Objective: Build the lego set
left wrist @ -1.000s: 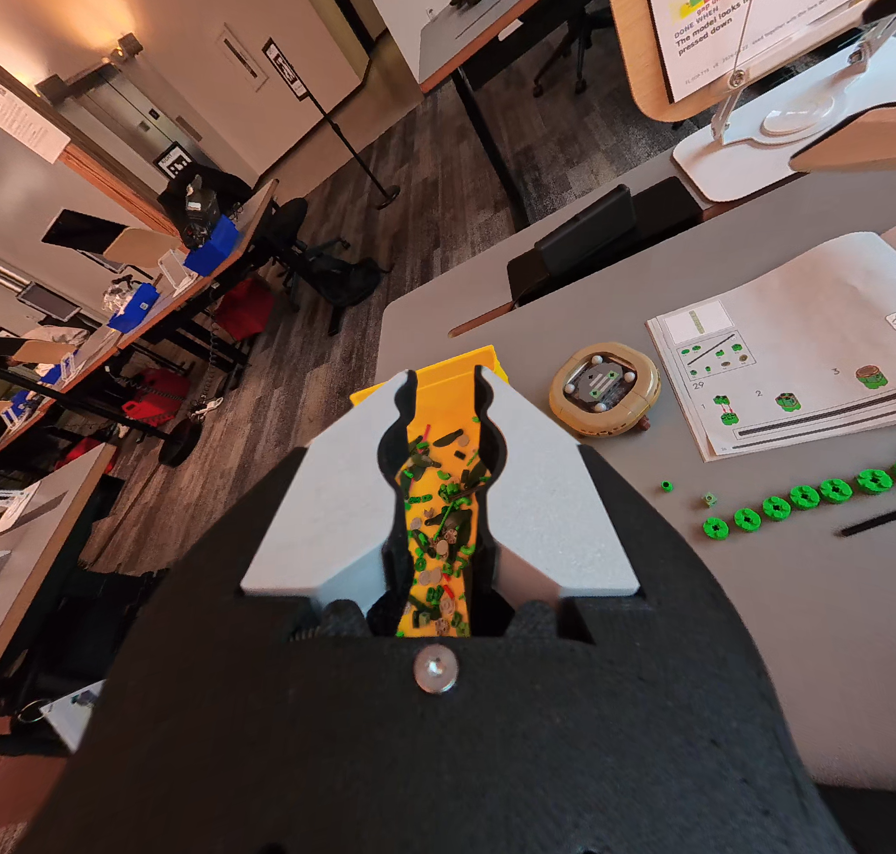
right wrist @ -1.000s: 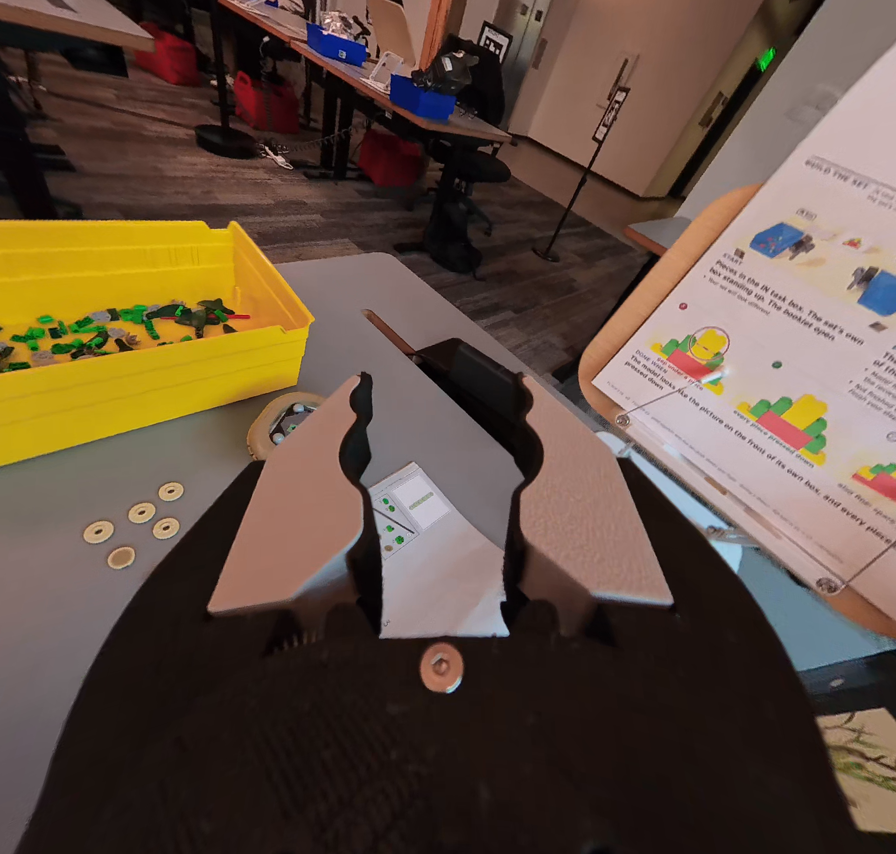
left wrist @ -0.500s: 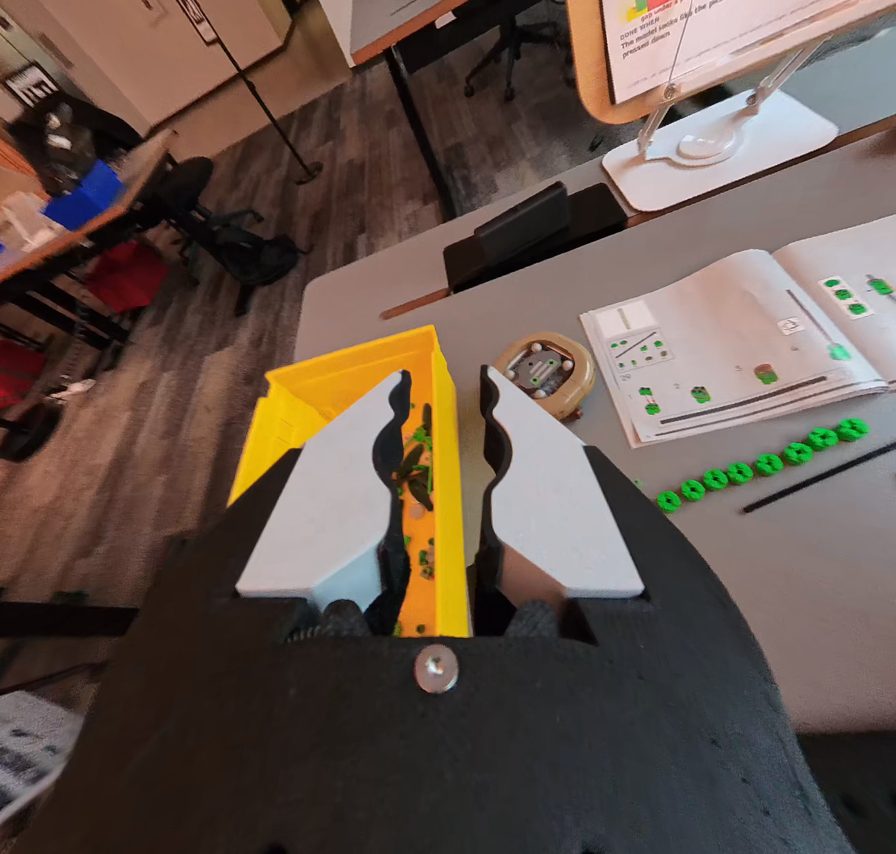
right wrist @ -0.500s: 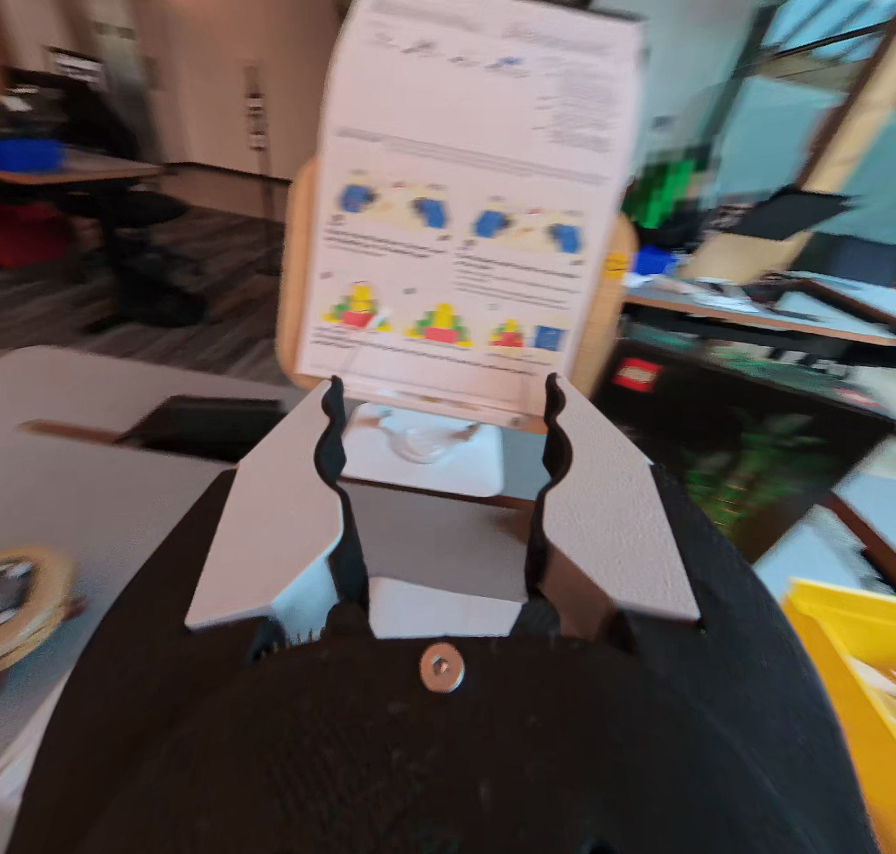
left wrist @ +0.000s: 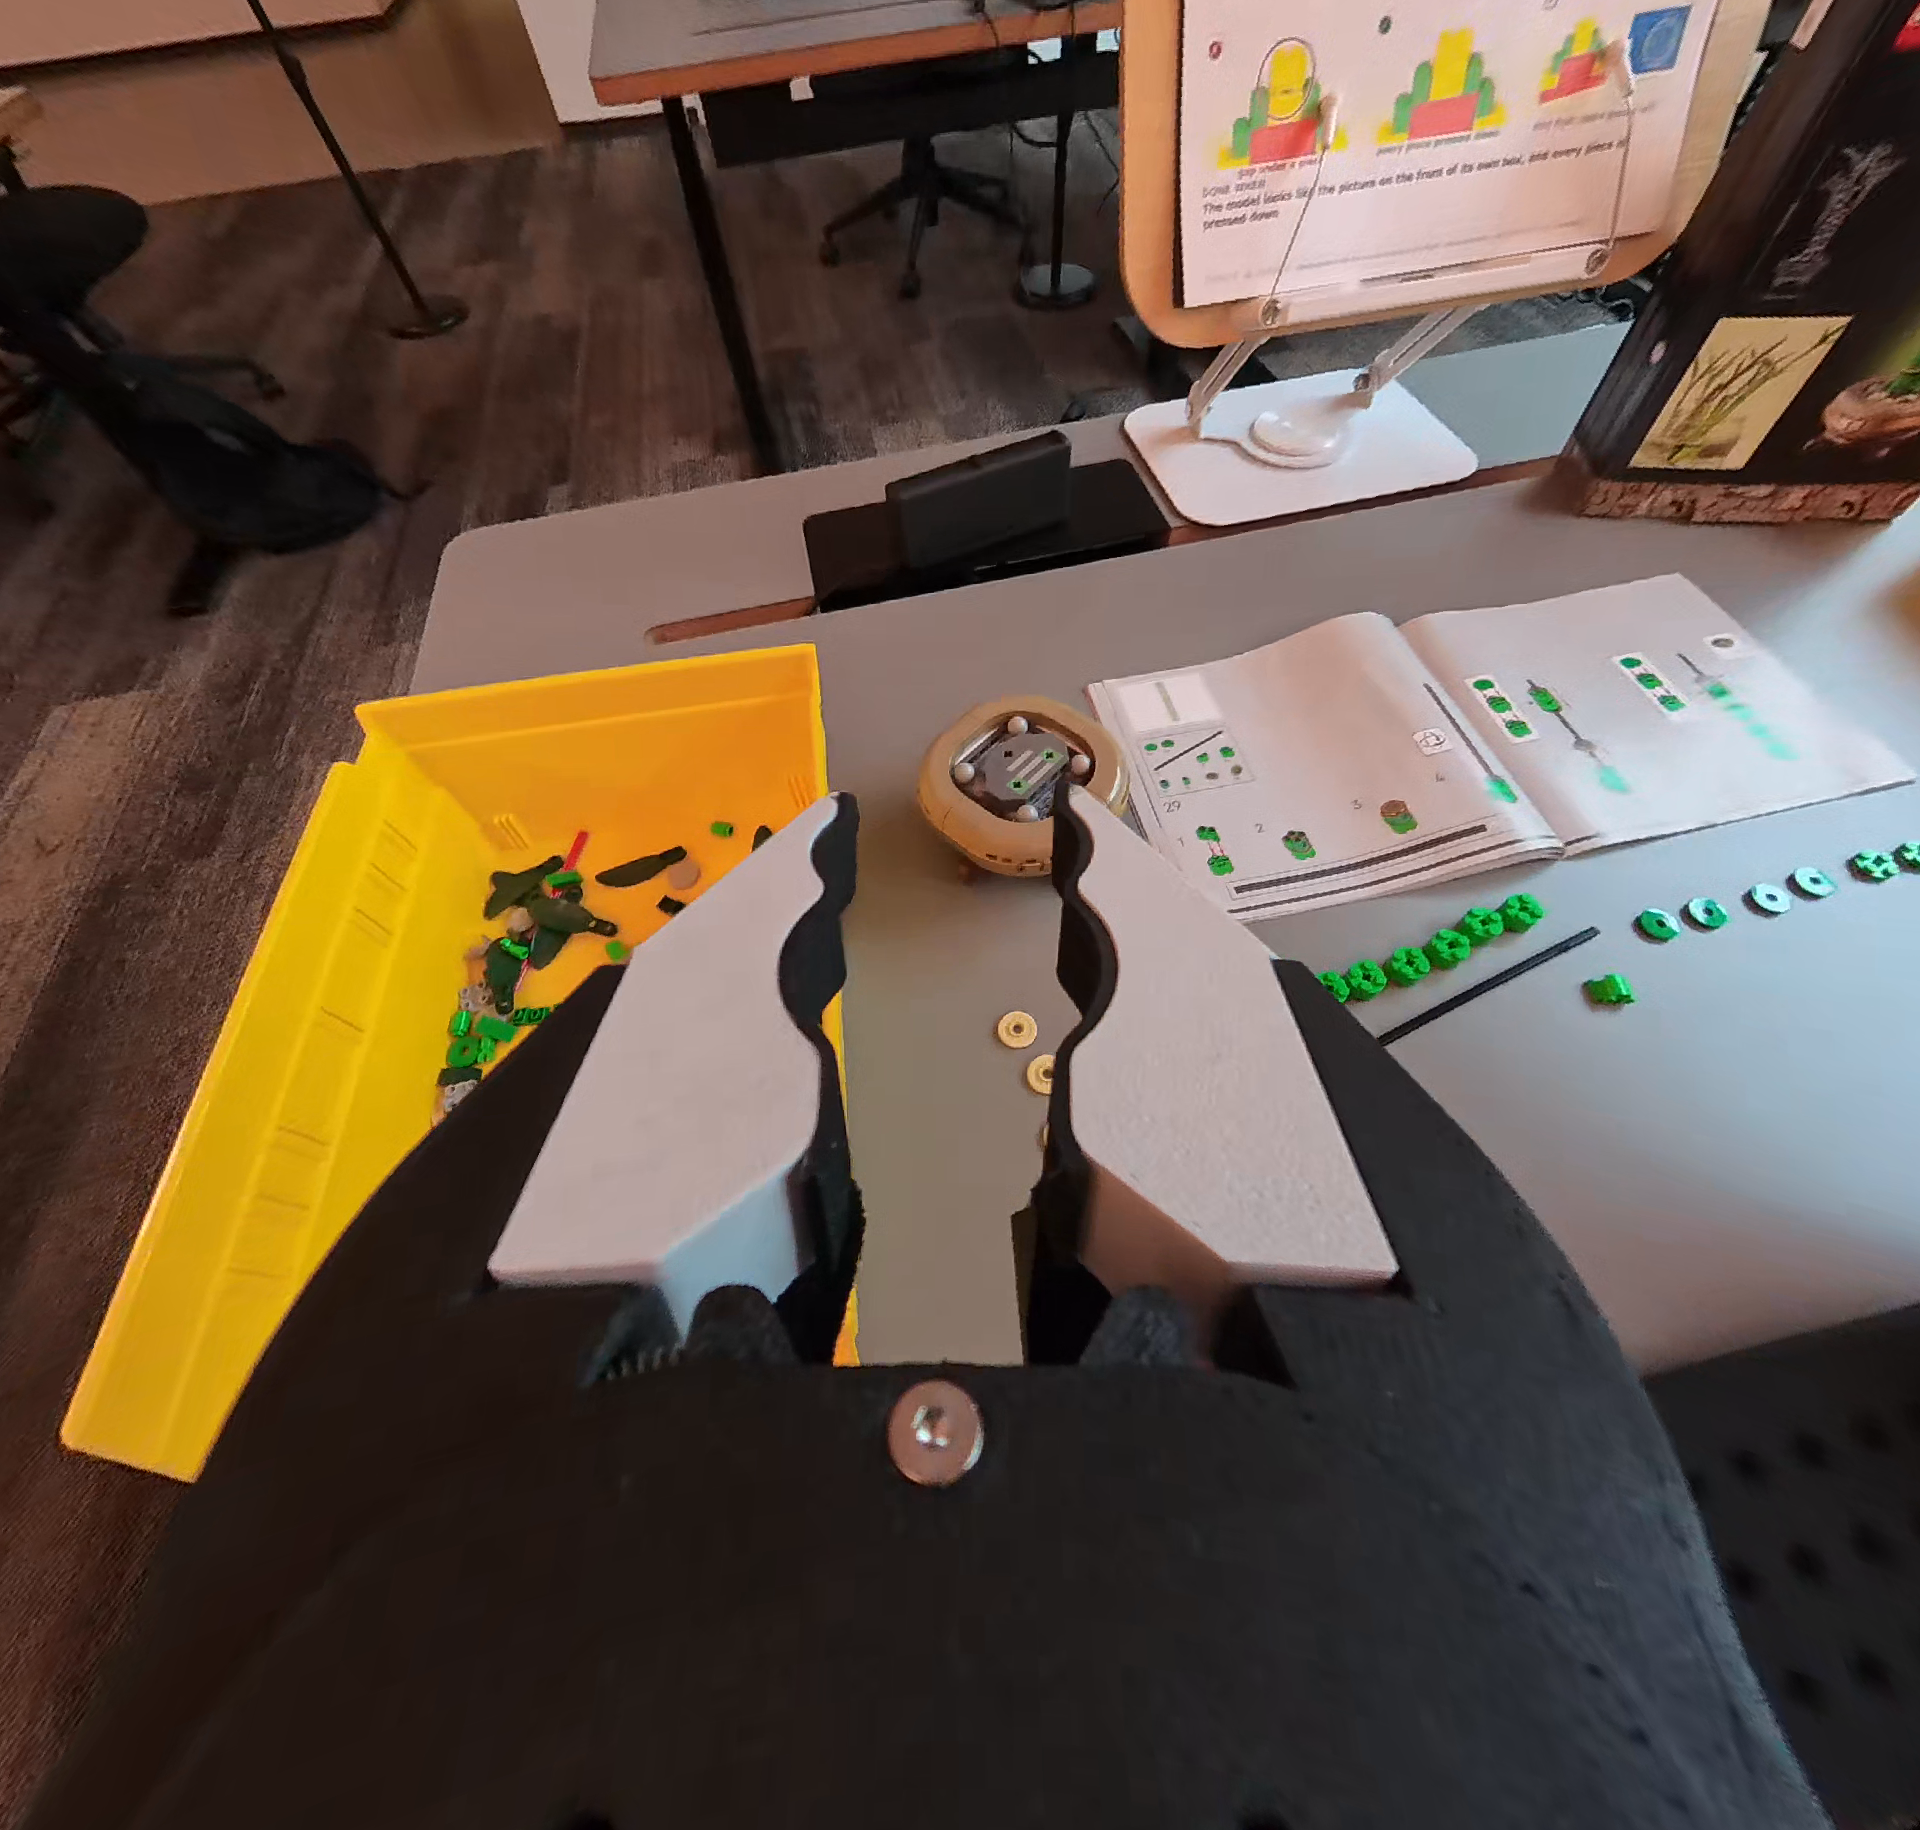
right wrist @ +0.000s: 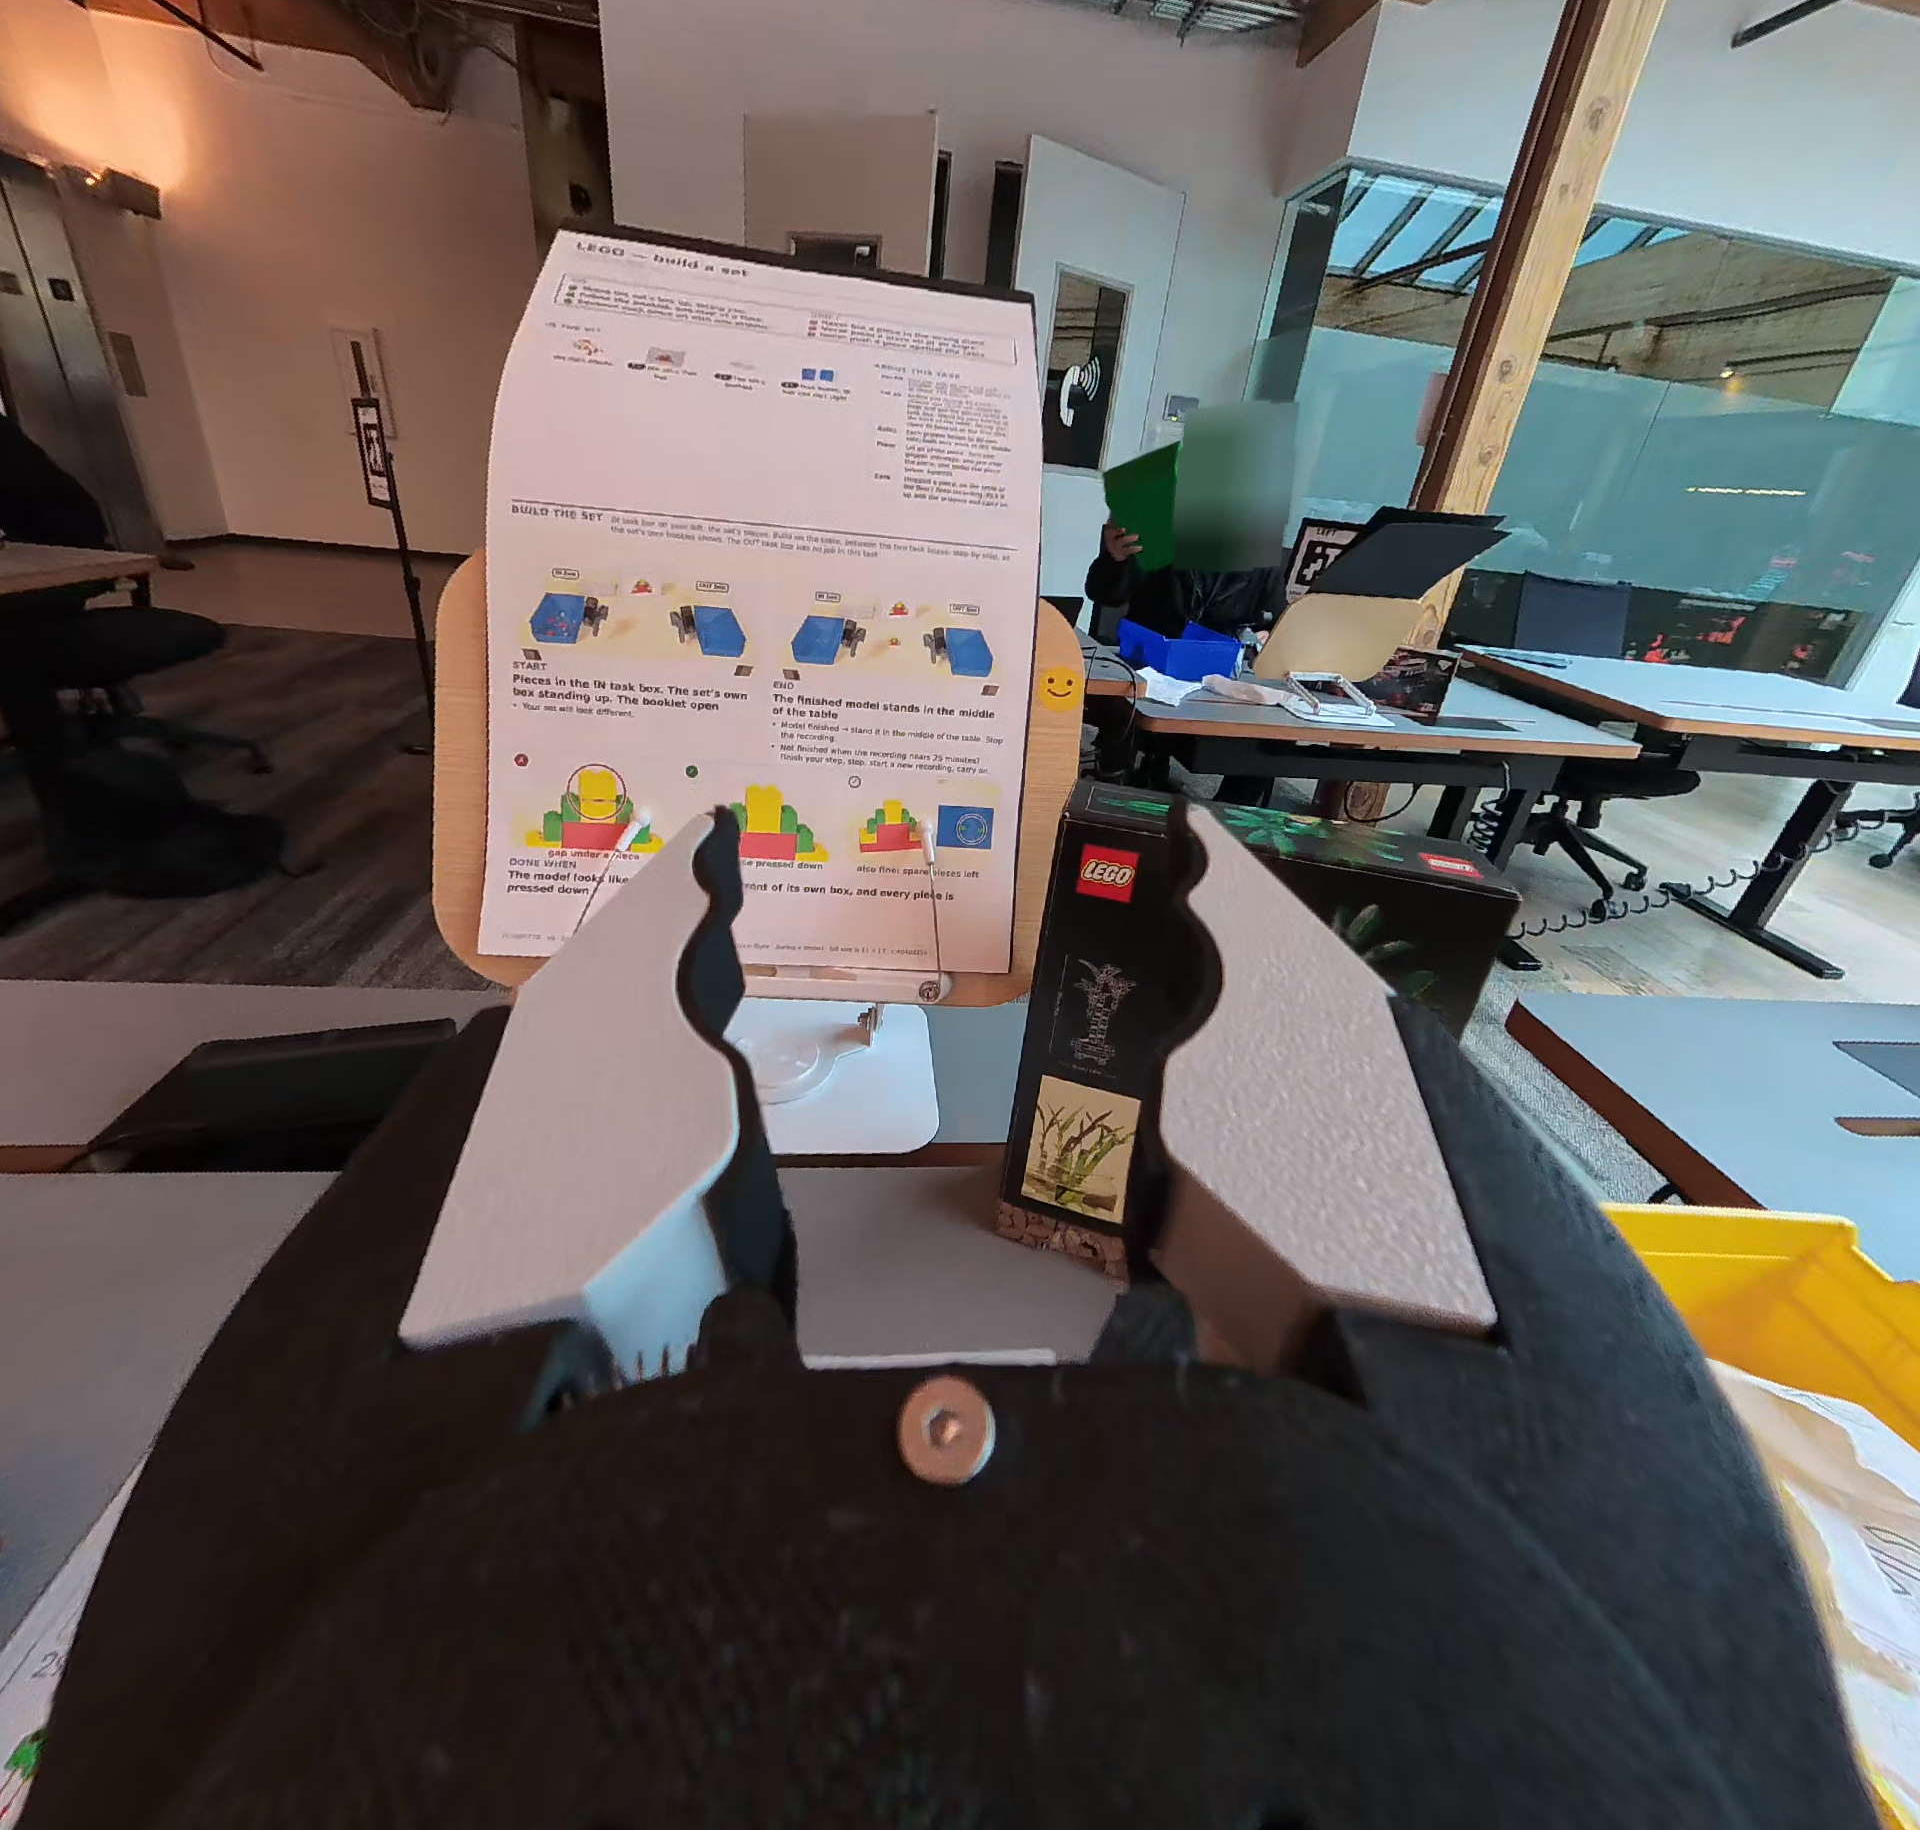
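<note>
My left gripper (left wrist: 951,814) is open and empty above the grey table (left wrist: 1558,1157), just right of a yellow bin (left wrist: 582,741) holding several green and dark lego pieces (left wrist: 520,939). A round tan model base (left wrist: 1020,785) sits past the fingertips. An open instruction booklet (left wrist: 1455,741) lies to the right. In front of it is a row of green round pieces (left wrist: 1434,949), a thin black rod (left wrist: 1486,985) and tan round plates (left wrist: 1016,1029). My right gripper (right wrist: 951,824) is open and empty, held level and facing the set's black box (right wrist: 1101,1032).
An instruction sheet on a wooden stand (right wrist: 758,627) rises at the table's back edge, also in the left wrist view (left wrist: 1403,118). A second yellow bin (right wrist: 1787,1292) is at the right. A black cable tray (left wrist: 987,513) sits at the back. A person (right wrist: 1174,575) sits at a far desk. The gap from one gripper's tips to the other's is roughly 45 cm. The round tan model base (left wrist: 1020,785) lies some 20 cm from my left tips, 40 cm from my right tips.
The left gripper moved right, from over the bin to beside it, and its jaws opened wider. The right gripper swung right and up, from the table to face the stand and box.
</note>
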`<state>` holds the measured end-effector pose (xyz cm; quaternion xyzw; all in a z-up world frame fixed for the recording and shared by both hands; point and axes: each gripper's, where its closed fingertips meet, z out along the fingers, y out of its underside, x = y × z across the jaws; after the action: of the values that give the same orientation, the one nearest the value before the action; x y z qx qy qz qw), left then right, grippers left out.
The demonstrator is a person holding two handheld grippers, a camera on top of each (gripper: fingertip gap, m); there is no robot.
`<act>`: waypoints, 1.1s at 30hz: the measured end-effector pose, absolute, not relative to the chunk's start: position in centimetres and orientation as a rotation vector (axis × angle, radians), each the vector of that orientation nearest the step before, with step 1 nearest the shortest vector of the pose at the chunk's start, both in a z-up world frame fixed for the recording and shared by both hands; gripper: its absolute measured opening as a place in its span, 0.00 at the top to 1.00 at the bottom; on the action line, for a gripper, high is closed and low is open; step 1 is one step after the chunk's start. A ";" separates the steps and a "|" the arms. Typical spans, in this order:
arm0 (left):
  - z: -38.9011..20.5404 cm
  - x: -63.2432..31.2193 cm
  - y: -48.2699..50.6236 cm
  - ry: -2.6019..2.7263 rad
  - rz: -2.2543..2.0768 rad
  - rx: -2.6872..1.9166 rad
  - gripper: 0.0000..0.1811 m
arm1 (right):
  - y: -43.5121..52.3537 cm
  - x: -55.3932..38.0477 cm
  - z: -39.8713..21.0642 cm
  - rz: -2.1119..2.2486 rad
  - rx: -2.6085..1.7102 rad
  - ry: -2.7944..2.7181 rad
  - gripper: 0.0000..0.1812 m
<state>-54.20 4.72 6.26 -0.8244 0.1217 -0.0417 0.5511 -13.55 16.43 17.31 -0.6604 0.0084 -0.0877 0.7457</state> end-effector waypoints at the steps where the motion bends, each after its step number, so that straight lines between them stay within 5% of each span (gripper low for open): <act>1: 6.3 -54.1 4.7 0.293 -0.093 -1.951 0.80 | 16.5 -13.6 17.2 -0.187 -1.453 0.015 0.55; 19: 10.3 -55.9 0.4 0.323 0.019 -1.664 0.79 | 14.4 -16.8 18.3 0.006 -1.460 -0.198 0.56; 26: 5.3 -56.4 -1.9 0.436 0.032 -1.748 0.71 | 8.8 -18.4 23.2 0.193 -1.310 -0.443 0.59; 33: 2.8 -53.6 -1.2 0.551 -0.036 -1.752 0.72 | 8.8 -16.5 17.6 0.262 -1.520 -0.624 0.58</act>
<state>-53.55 -1.19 2.82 -0.7580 0.2384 -0.0157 0.6069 -16.55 8.79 17.62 -0.6753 -0.2772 0.1162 0.6735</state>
